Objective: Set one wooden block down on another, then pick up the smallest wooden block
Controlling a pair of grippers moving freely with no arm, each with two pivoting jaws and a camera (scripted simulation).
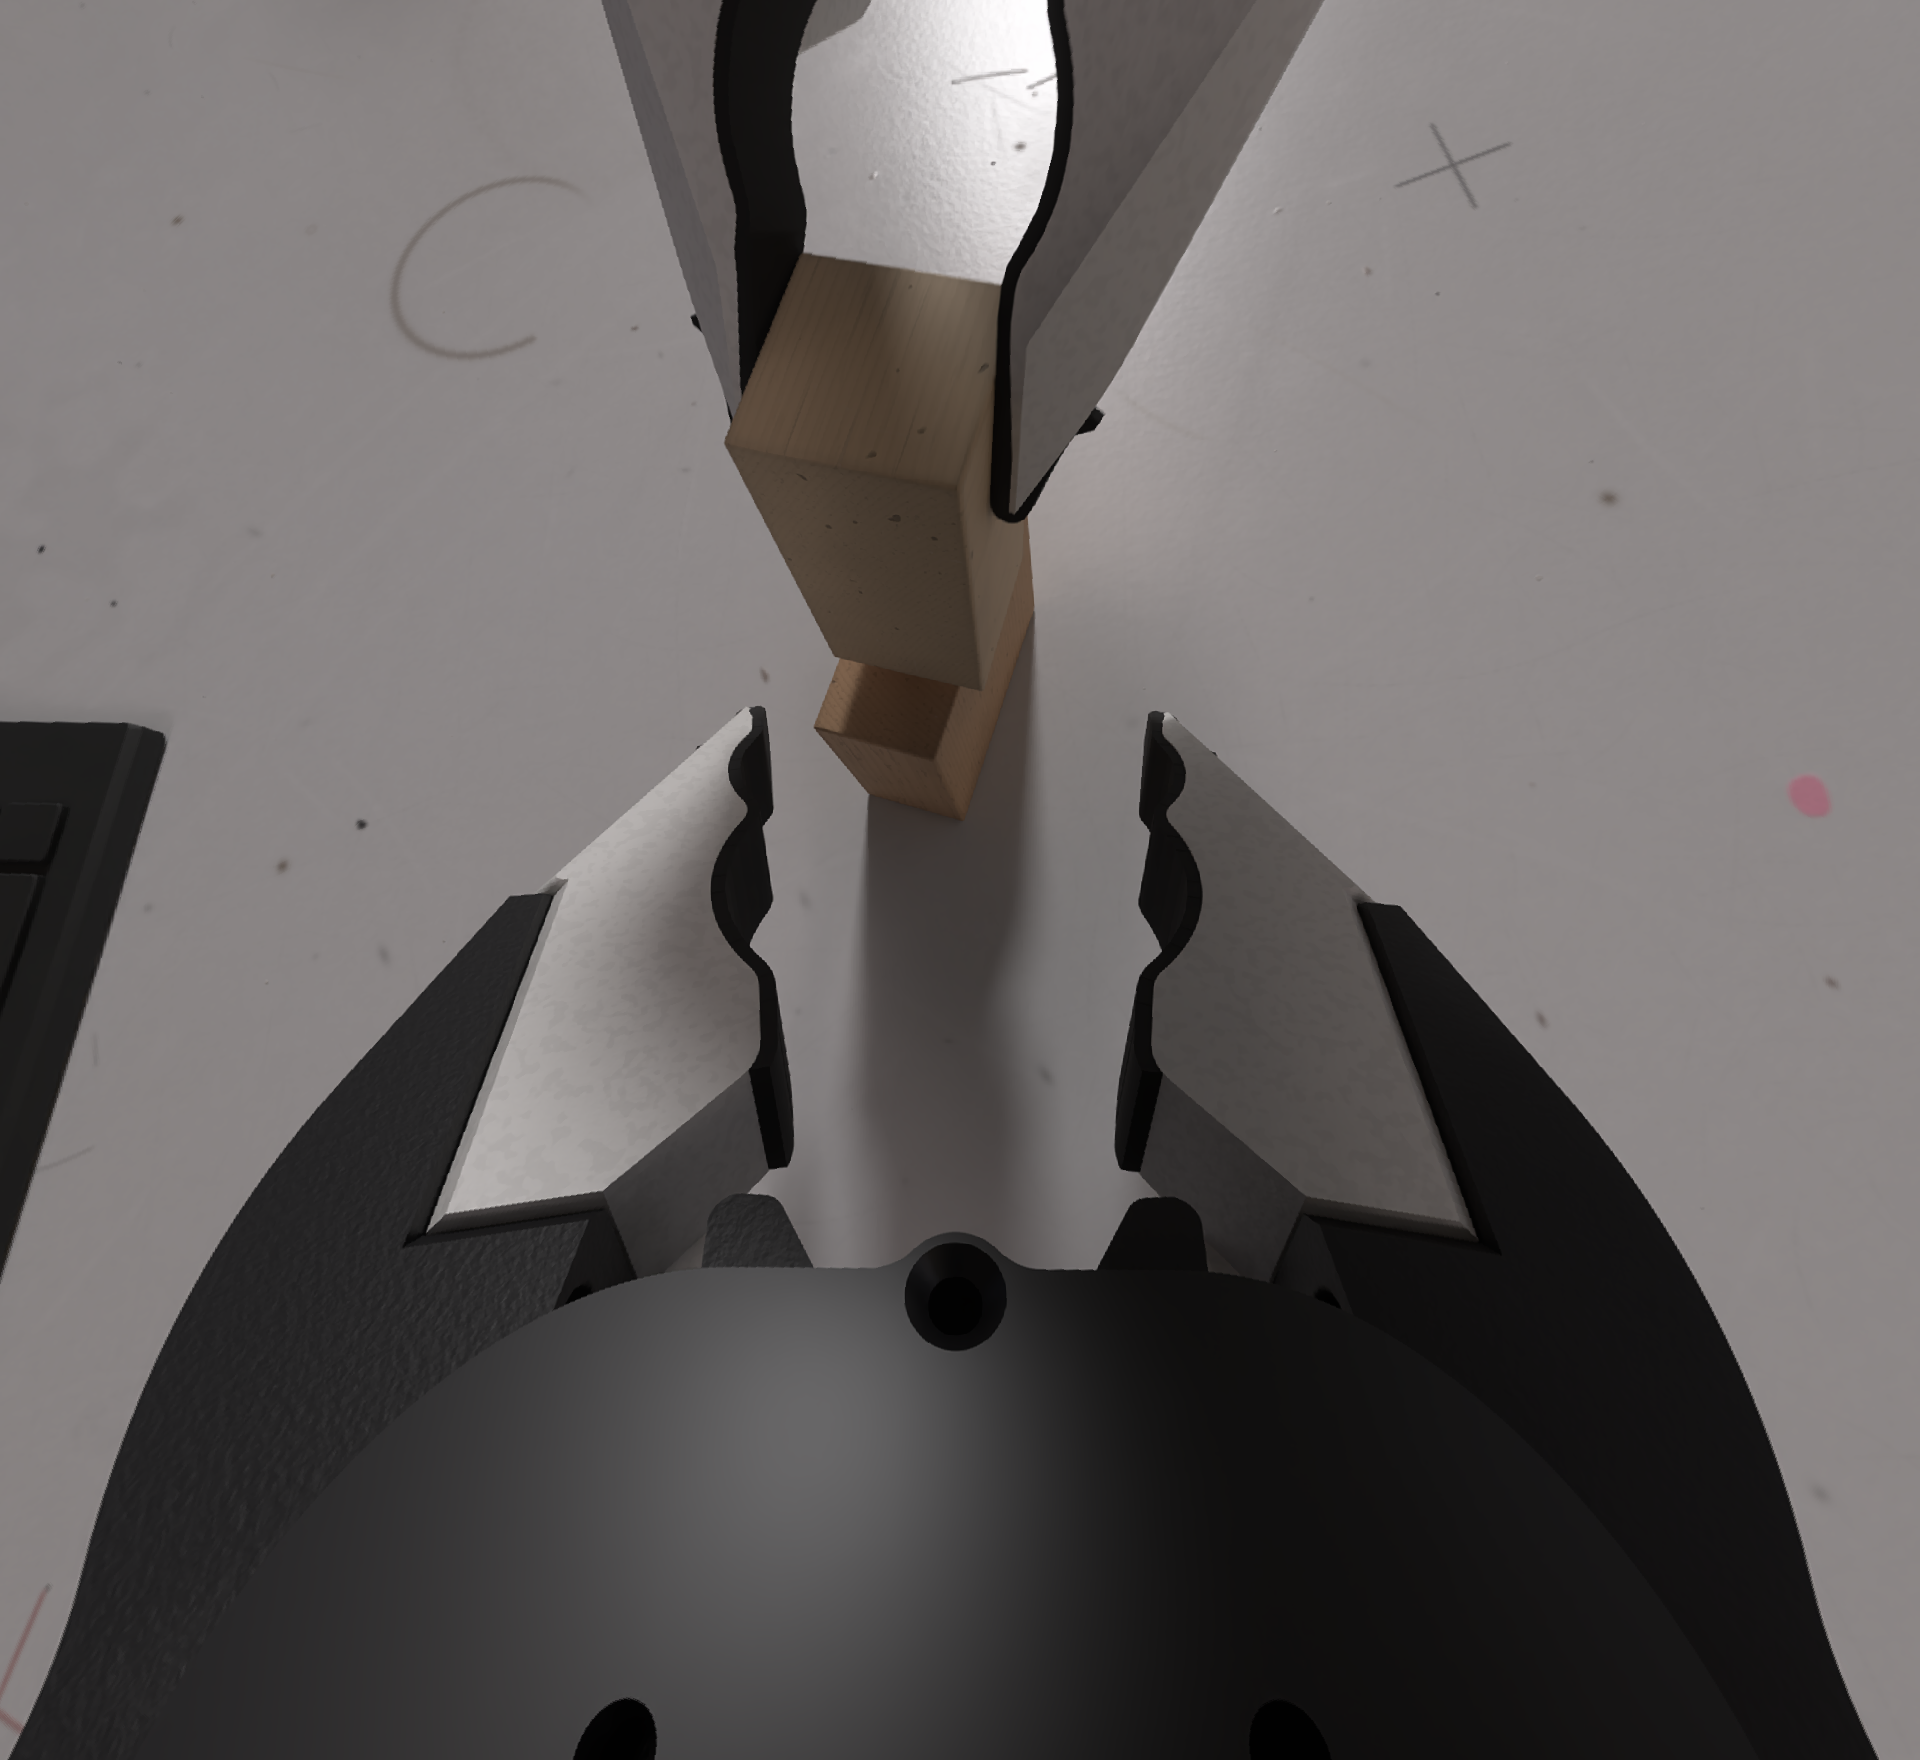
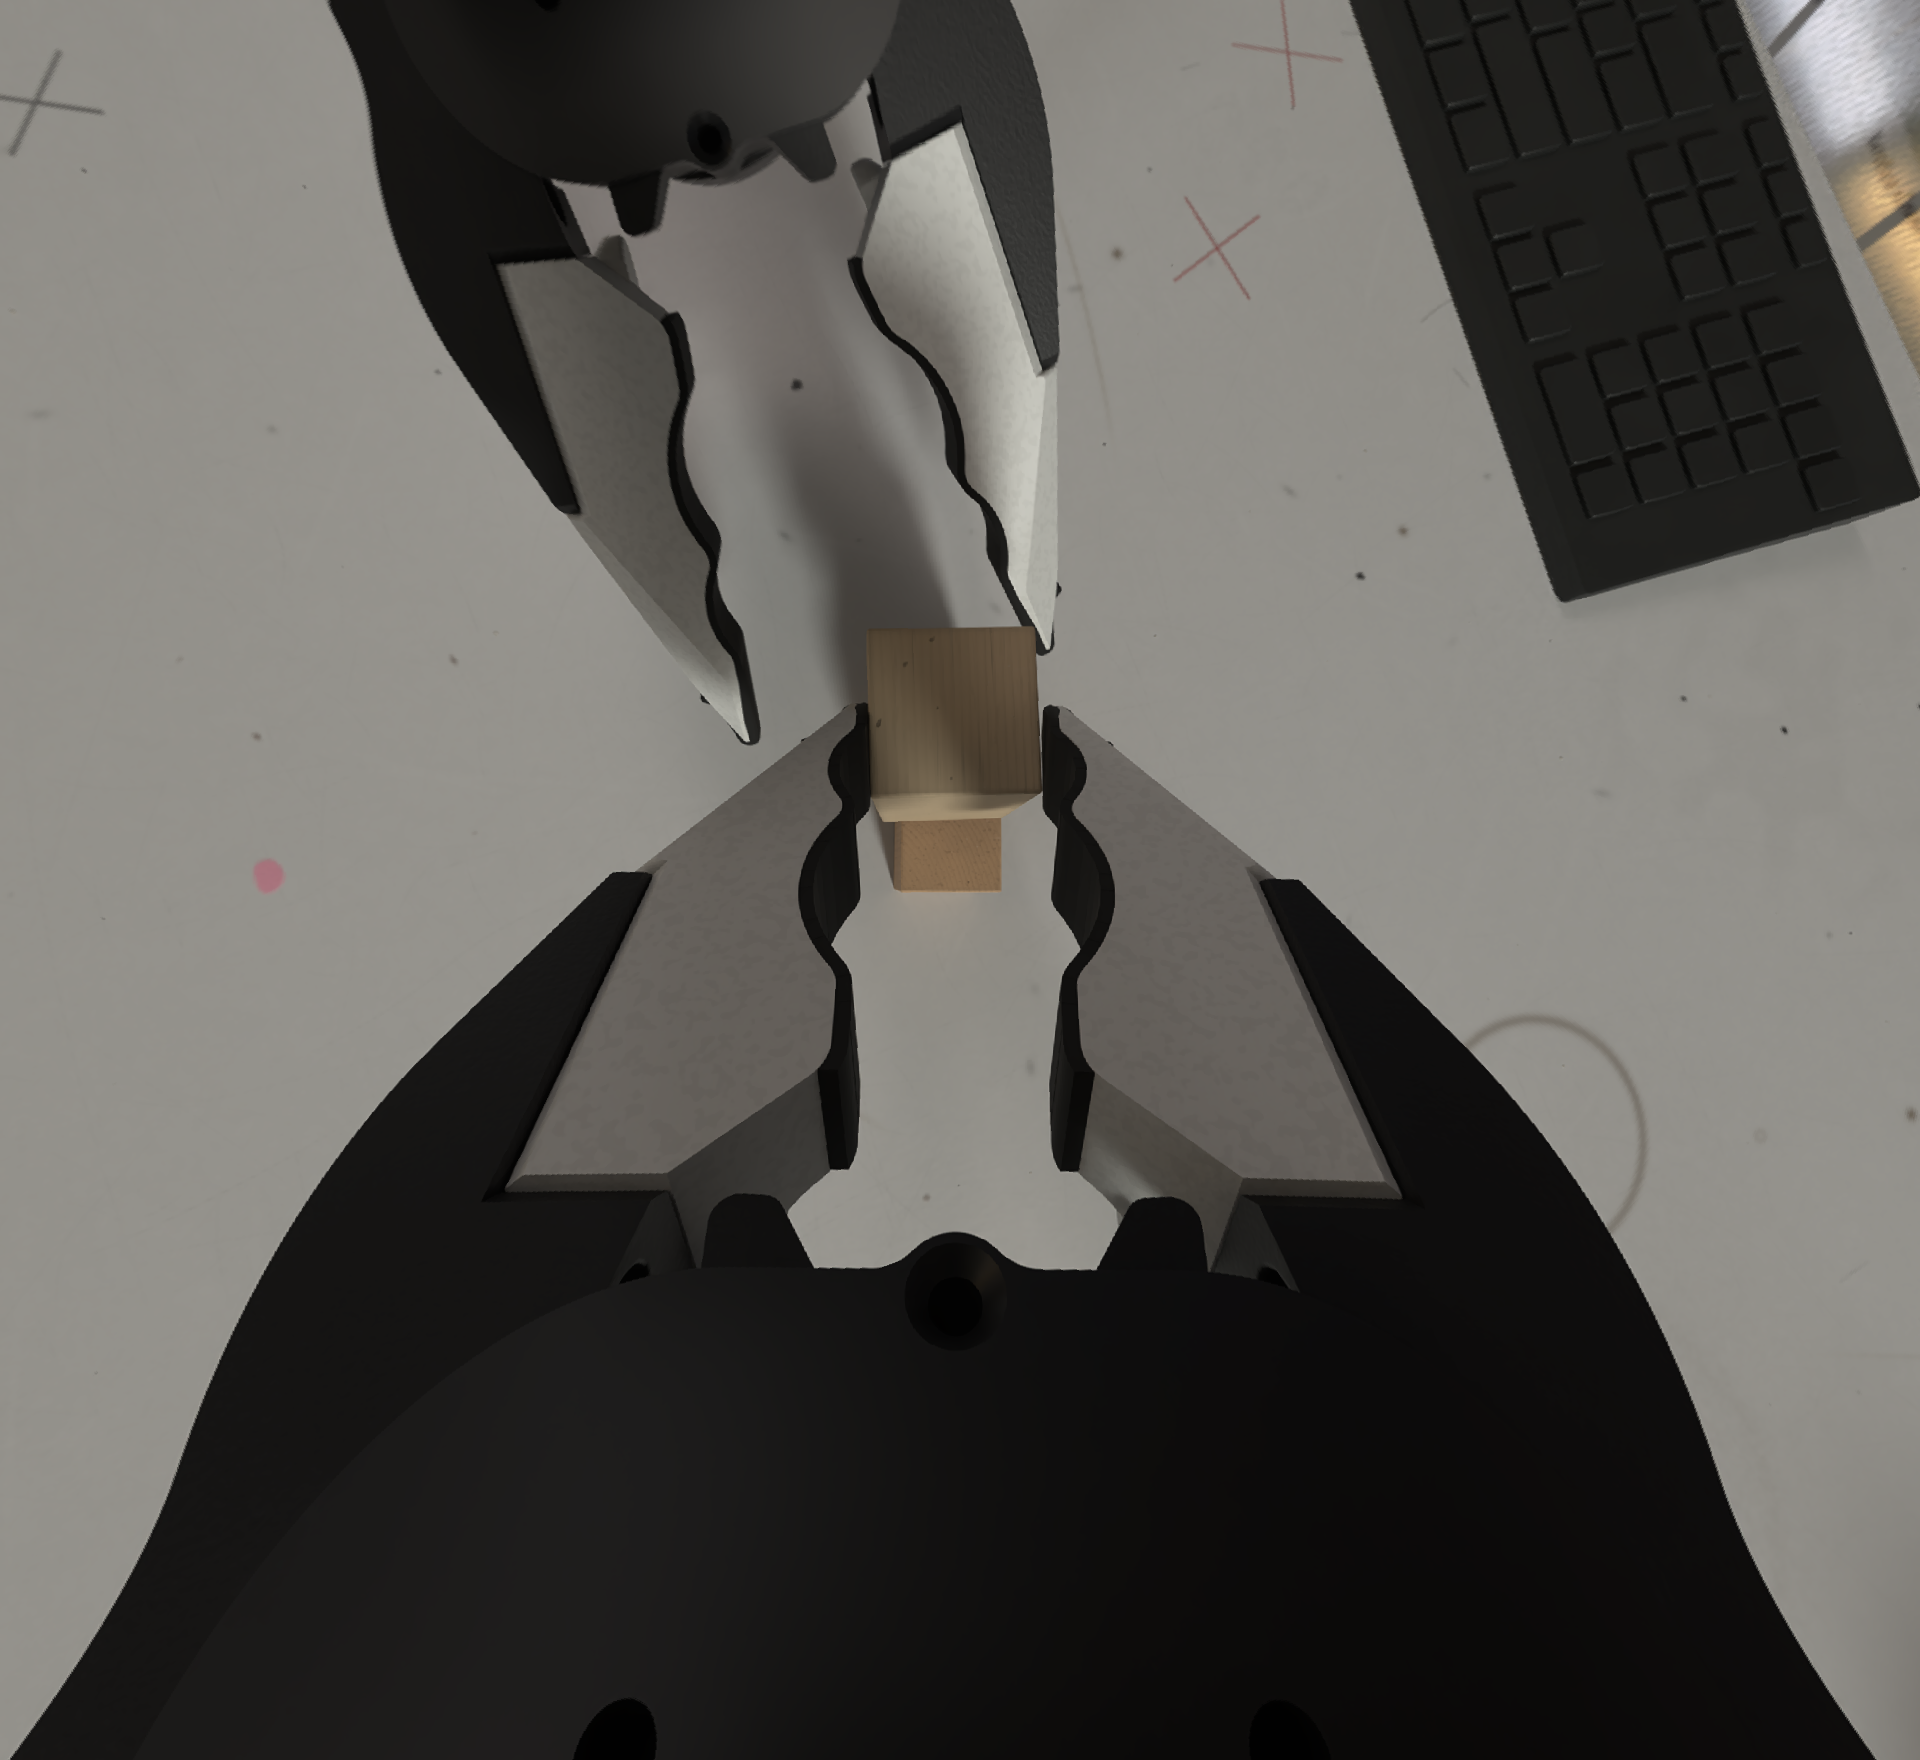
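The right gripper (image 2: 951, 734) has its tongs clamped on the sides of the larger wooden block (image 2: 954, 723), a tall pale piece held upright directly over the smaller wooden block (image 2: 948, 854), which sits on the white table (image 2: 312, 567). From either wrist view I cannot tell whether the two blocks are touching or a sliver of air remains between them. The left gripper (image 1: 956, 734) hangs just beside the pair with its tongs apart and nothing between them, tips pointed toward the lower block. A black keyboard (image 2: 1621, 183) lies well off to one side. By my reckoning the stacking is nearly finished but not released, and picking up the smallest block is not yet done.
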